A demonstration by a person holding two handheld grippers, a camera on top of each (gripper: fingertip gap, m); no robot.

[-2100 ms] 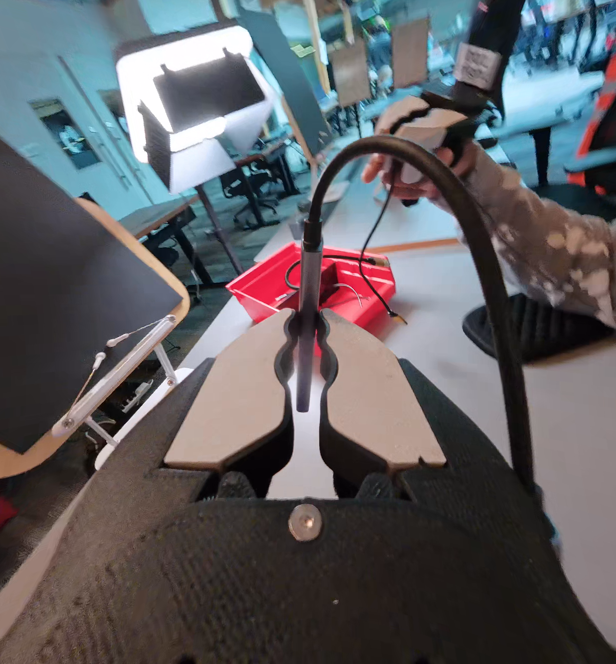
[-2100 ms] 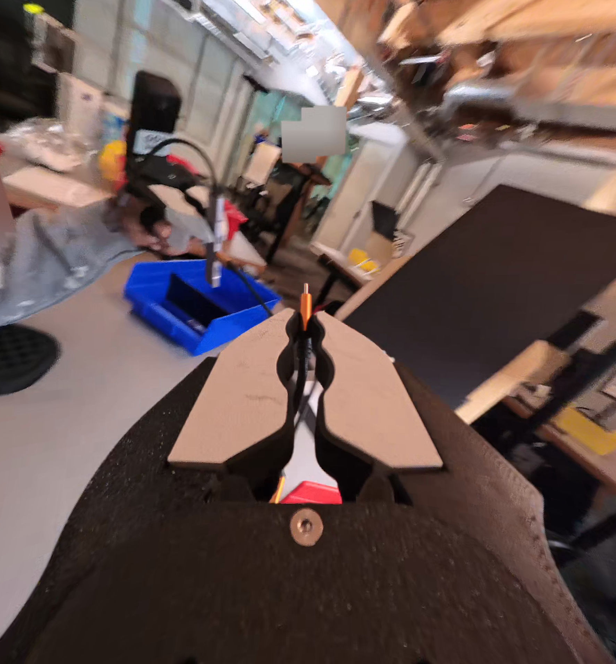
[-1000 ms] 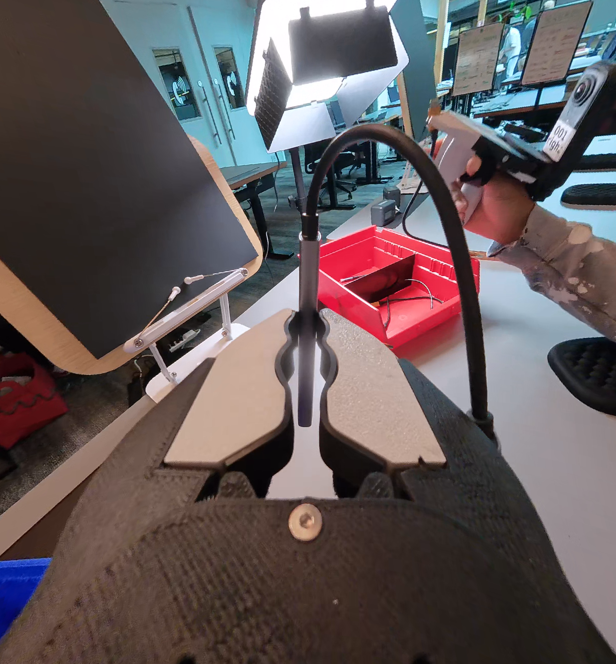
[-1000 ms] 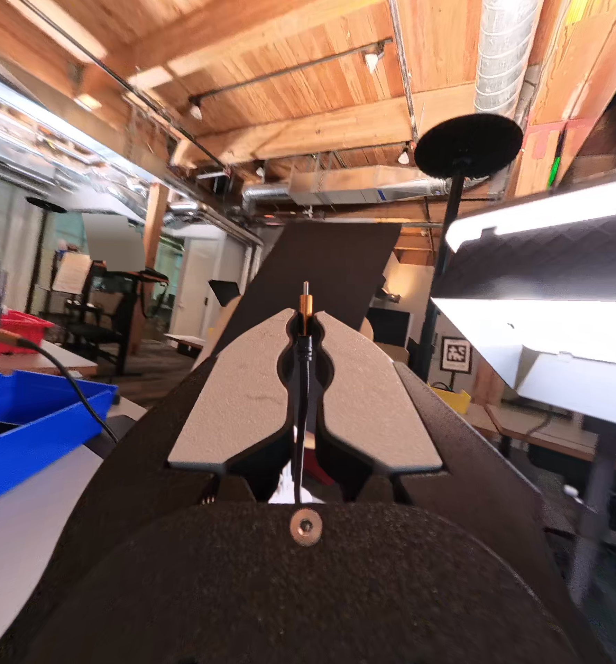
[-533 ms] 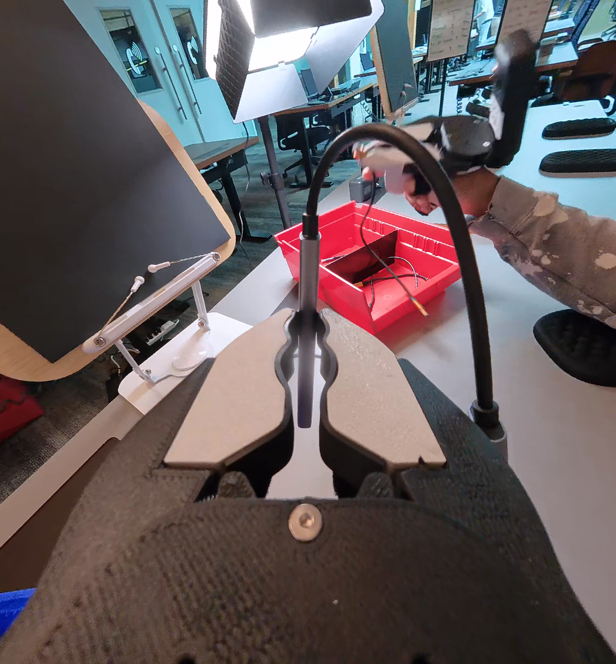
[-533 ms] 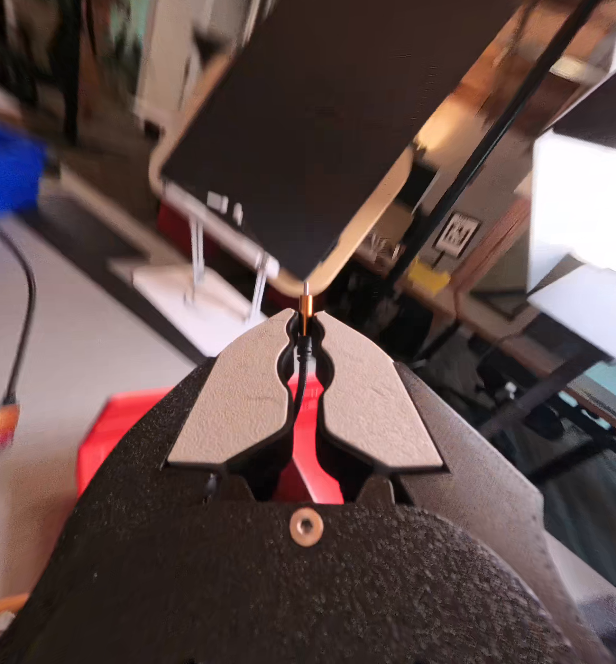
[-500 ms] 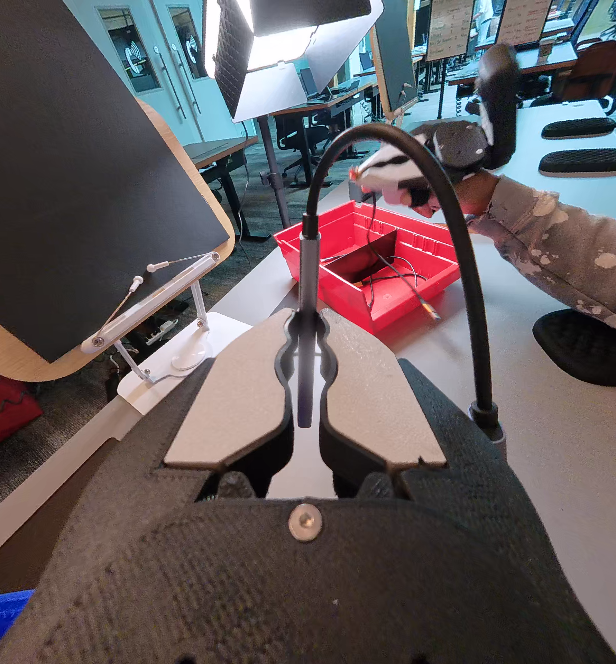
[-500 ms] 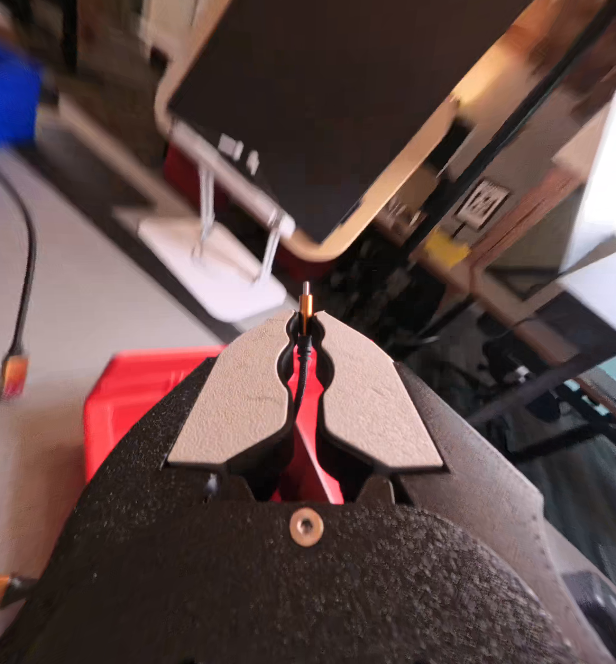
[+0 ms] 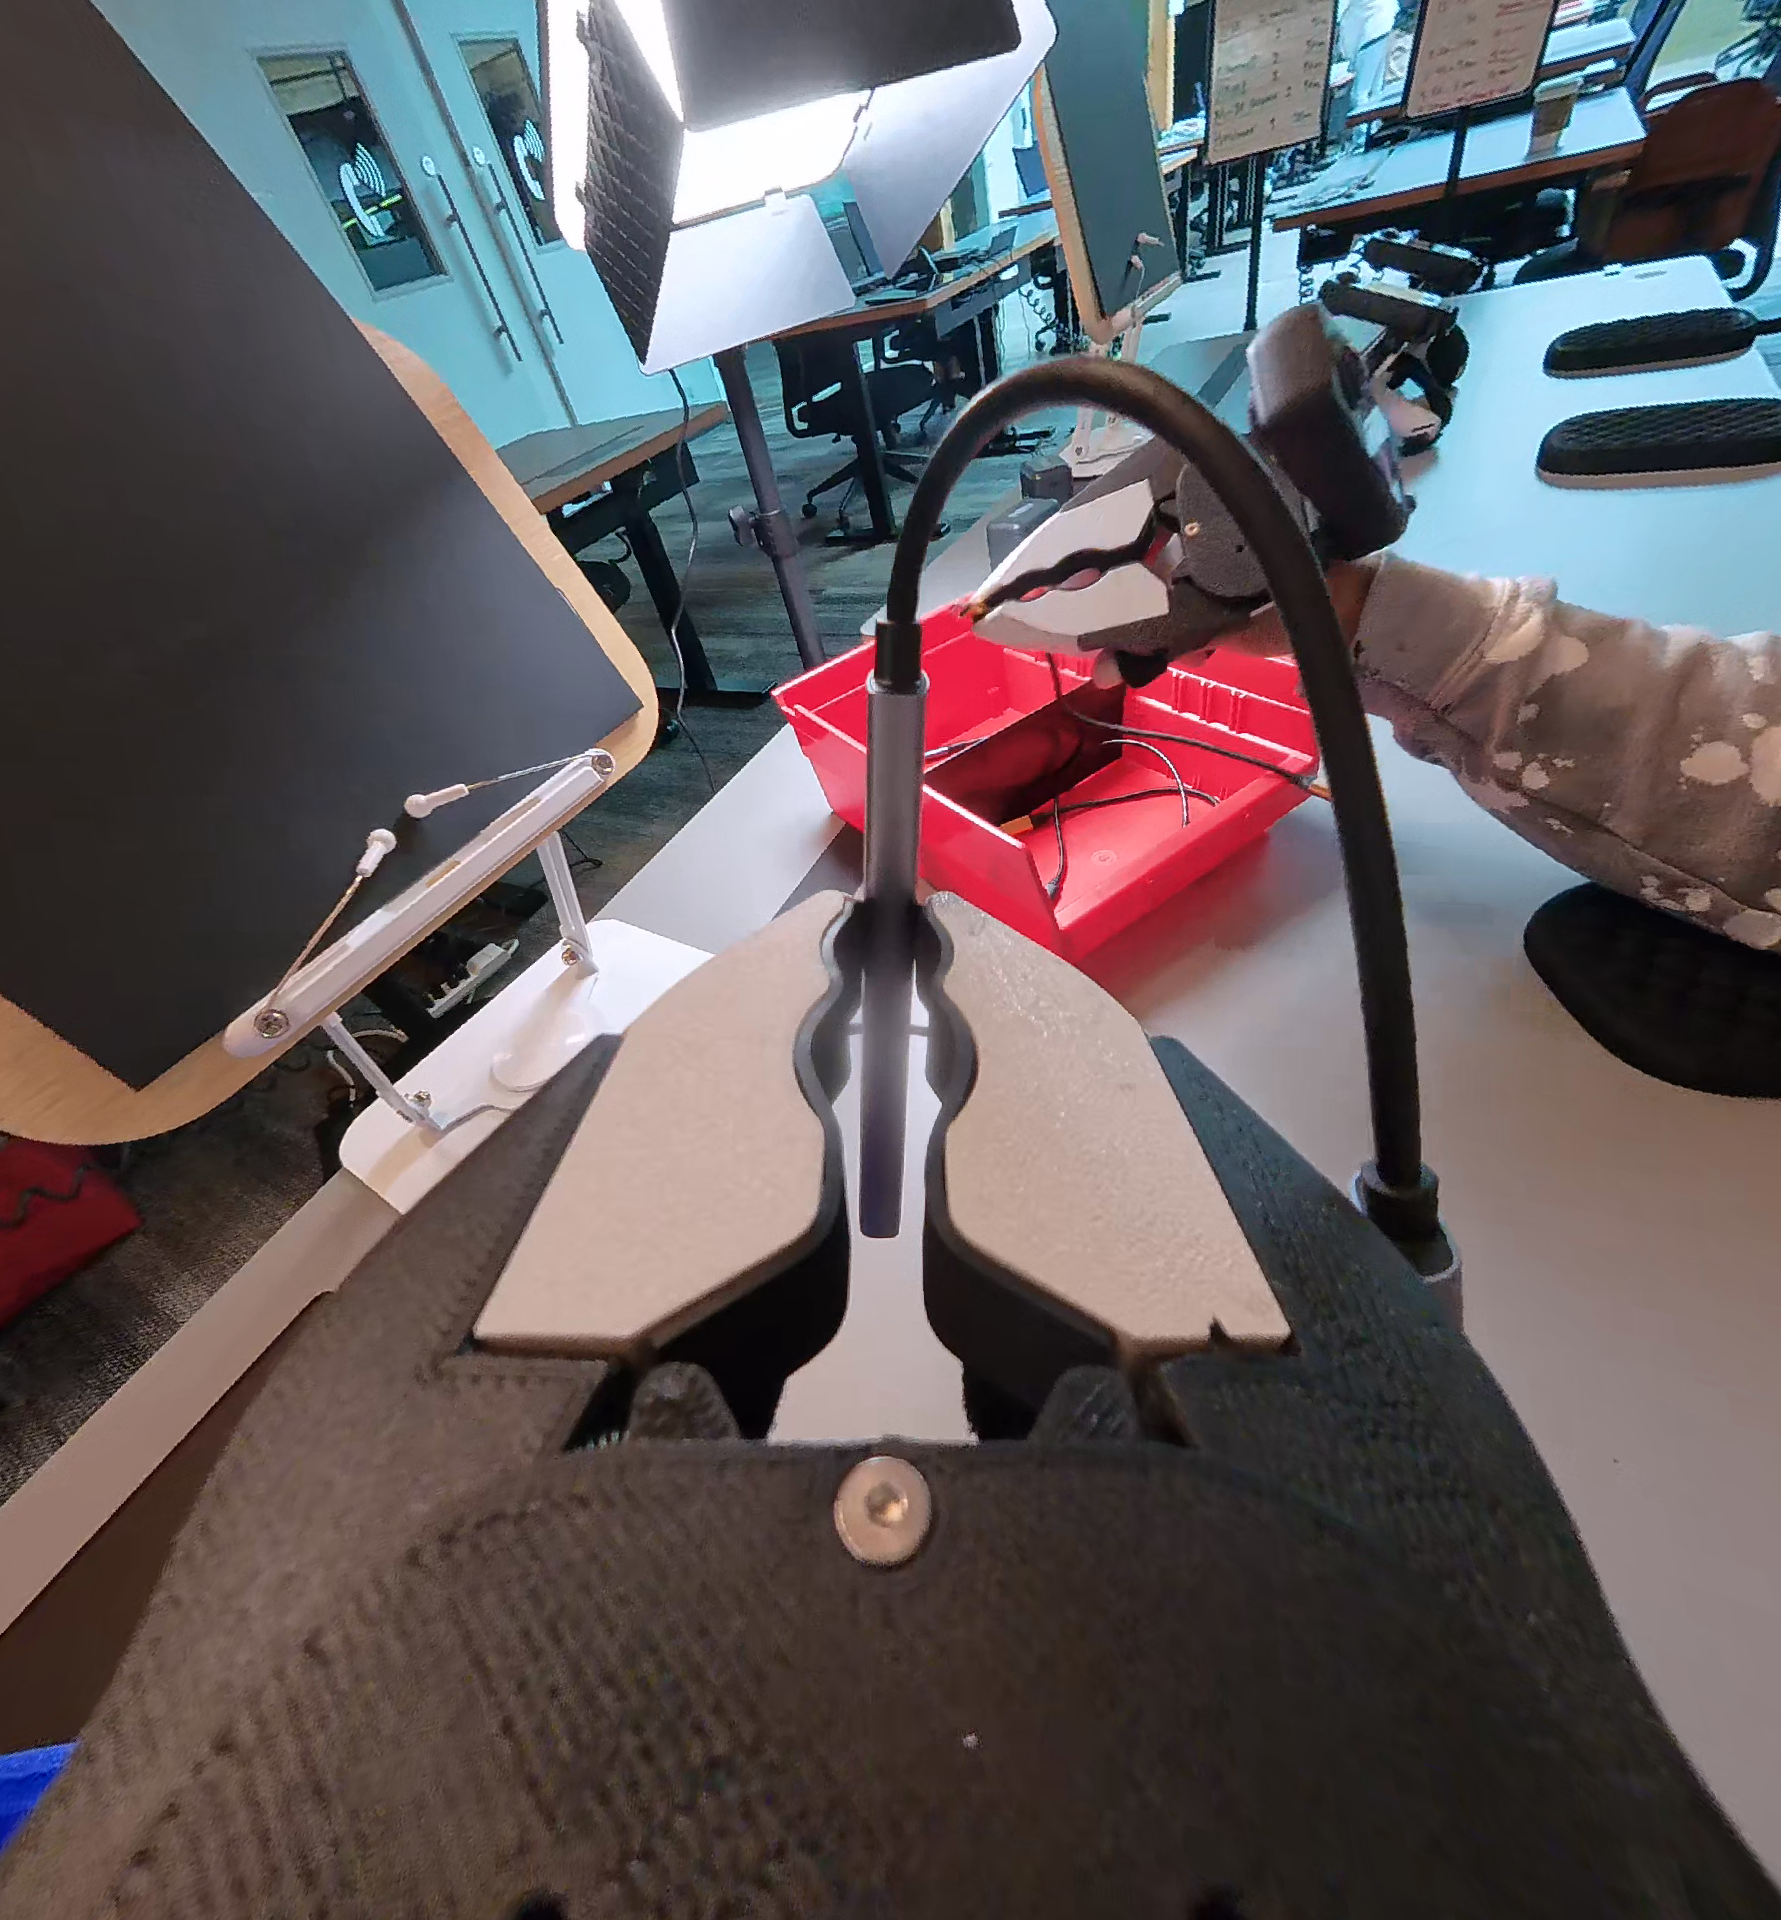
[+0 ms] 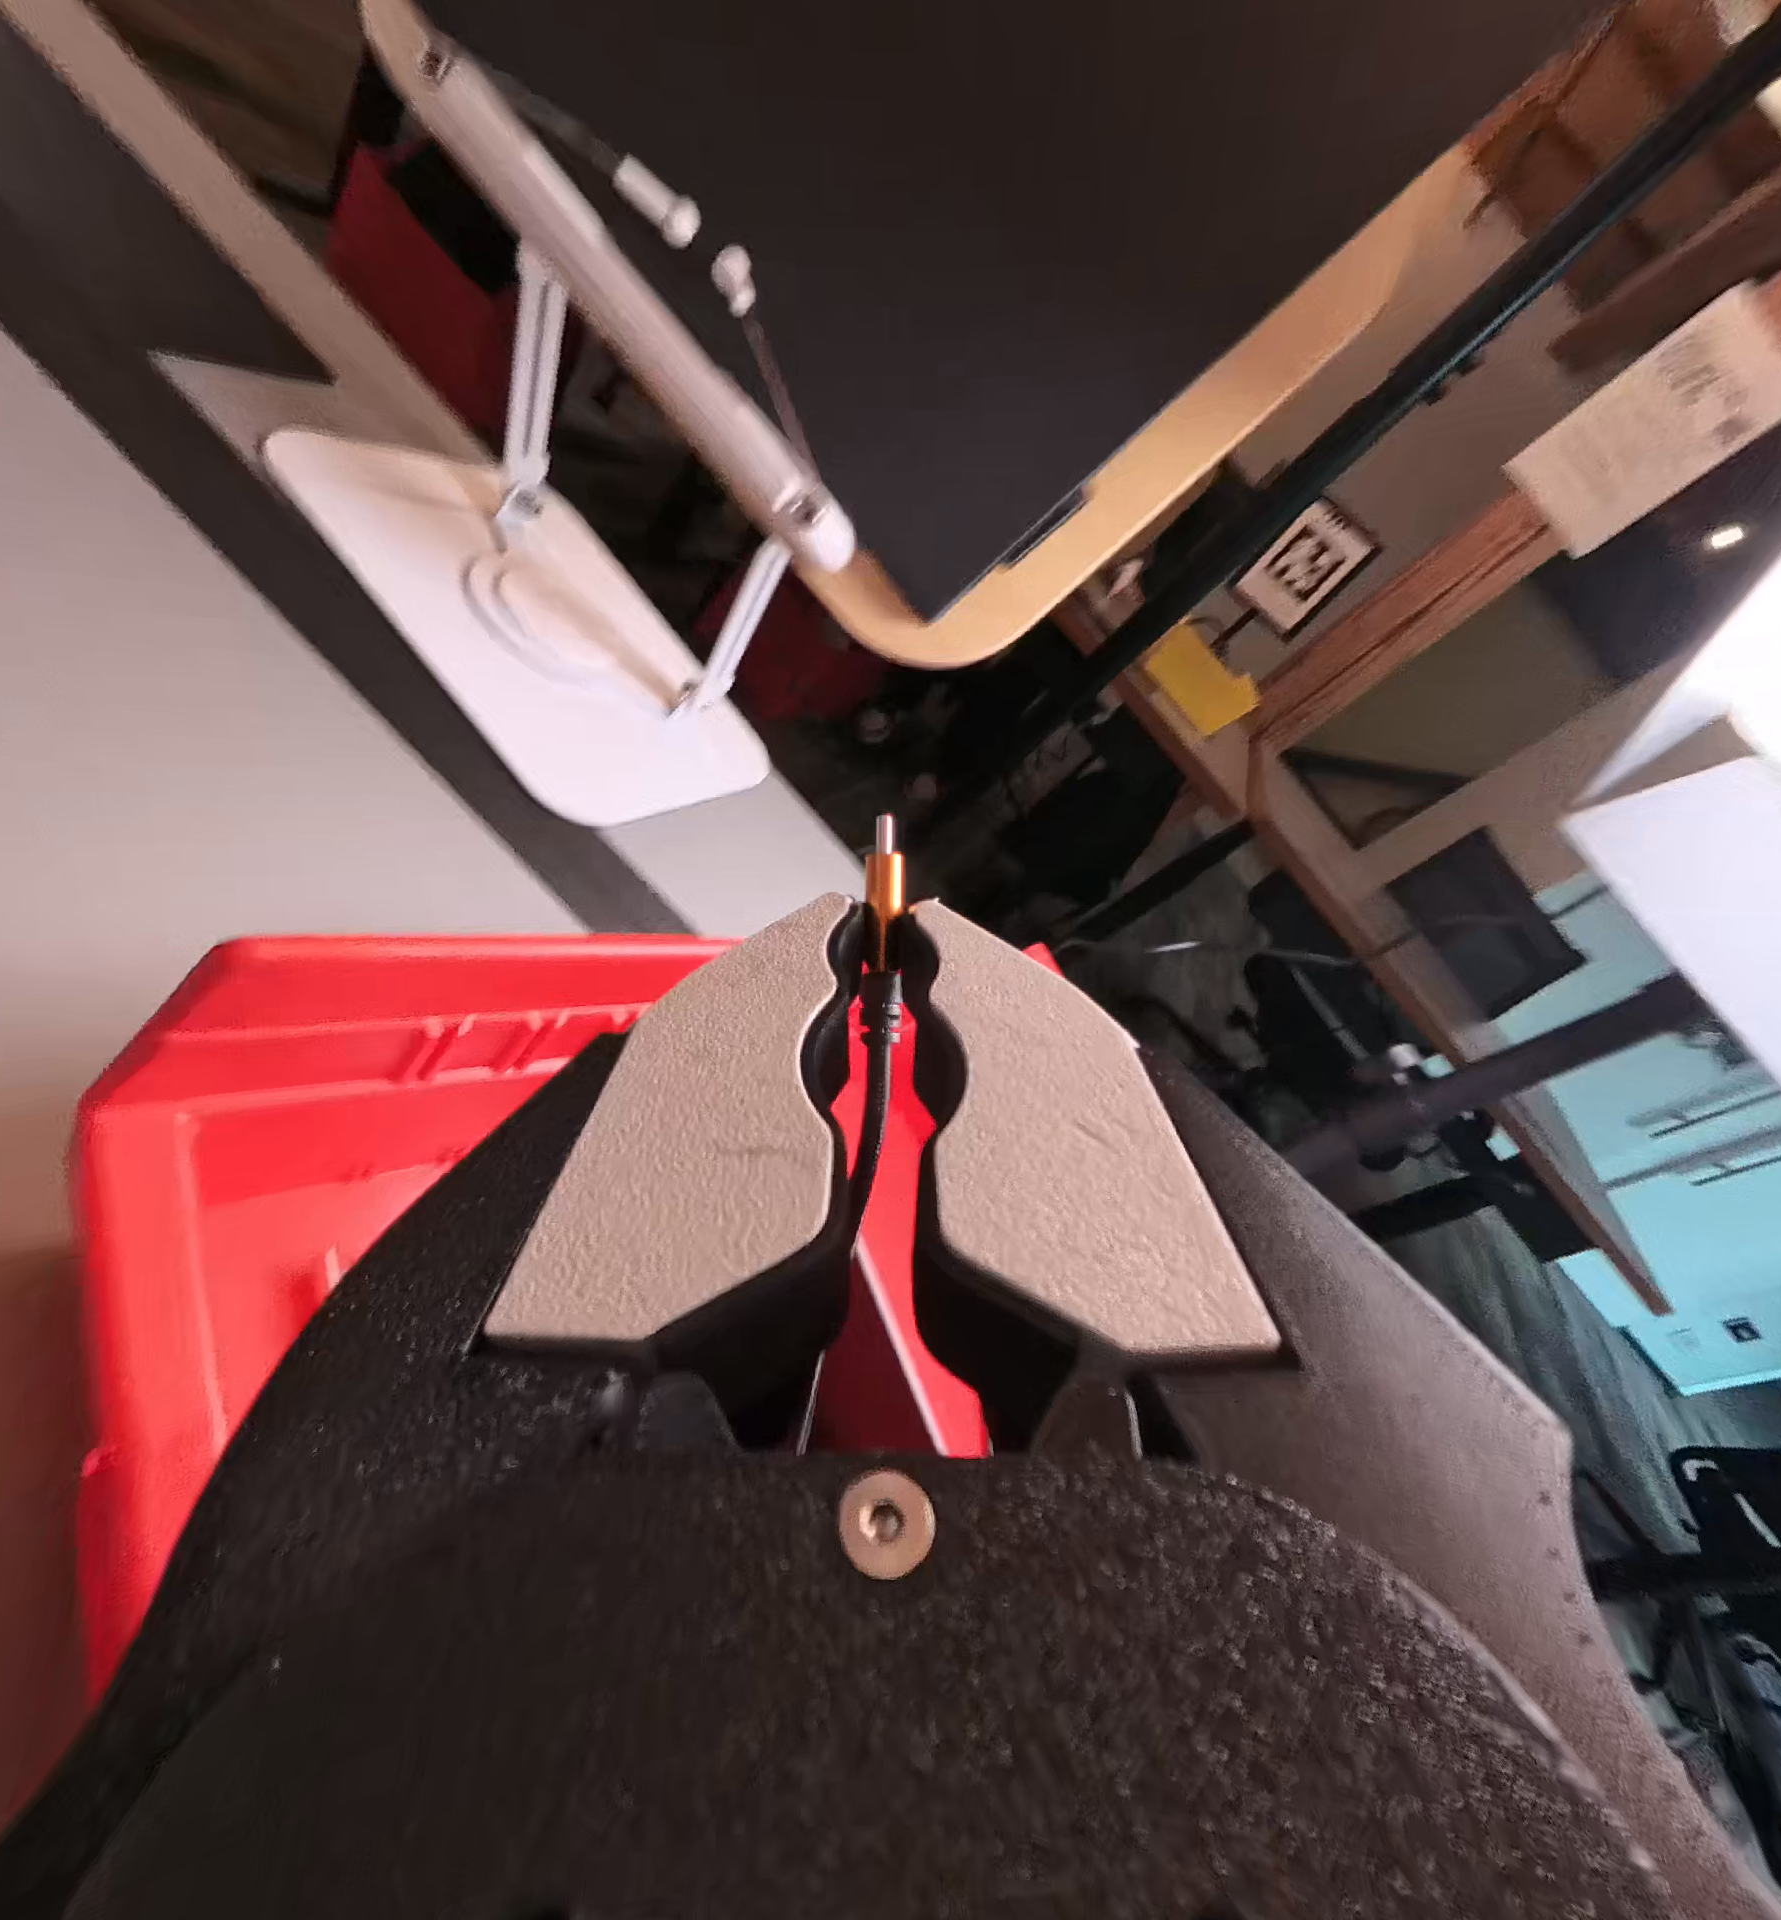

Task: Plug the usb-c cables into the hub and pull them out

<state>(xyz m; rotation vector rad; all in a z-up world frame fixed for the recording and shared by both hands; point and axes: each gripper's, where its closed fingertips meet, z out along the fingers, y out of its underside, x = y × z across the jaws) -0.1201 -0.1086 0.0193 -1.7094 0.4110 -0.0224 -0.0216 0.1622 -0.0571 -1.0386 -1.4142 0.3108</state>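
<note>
Pinching hub (image 9: 891,821) edge-on — left fingers (image 9: 699,1132) closed | right fingers (image 10: 1062,1153) gripping usb-c cable (image 10: 883,894) (plug tip protruding)

Your left tongs (image 9: 887,925) are clamped tight, pointing forward; your right tongs (image 10: 886,914) are pinched closed, tilted downward.

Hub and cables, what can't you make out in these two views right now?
- Hub ports: left wrist view shows it edge-on, clamped in the left gripper.
- Bin contents: right wrist view, the right gripper body covers them.
- Cable free end: right wrist view, hidden under the gripper.
- Background: right wrist view, motion-blurred.
</note>
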